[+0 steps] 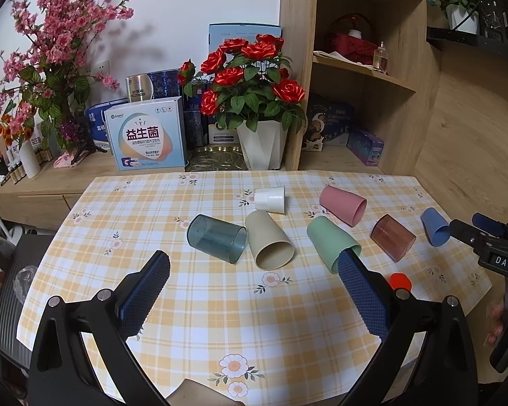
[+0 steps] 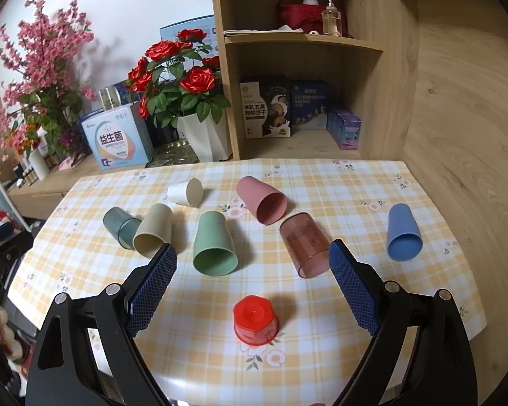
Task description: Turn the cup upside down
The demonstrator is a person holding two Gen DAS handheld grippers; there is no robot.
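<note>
We hold both tools with fingers apart above the worktop (image 2: 321, 355), gripping nothing. The red cup (image 2: 255, 319) already stands upside down just ahead of our right tool (image 2: 252, 267); the green cup (image 2: 215, 245) lies sideways beyond, probably next: straddle, clamp, upend. Left tool (image 1: 254, 270) idles.

Seven cups lie on their sides — teal (image 2: 120, 226), beige (image 2: 154, 231), white (image 2: 183, 193), green (image 2: 213, 245), pink (image 2: 262, 199), brown (image 2: 304, 245), blue (image 2: 403, 233). A red cup (image 2: 255, 319) is seen upside down — nearest.
</note>
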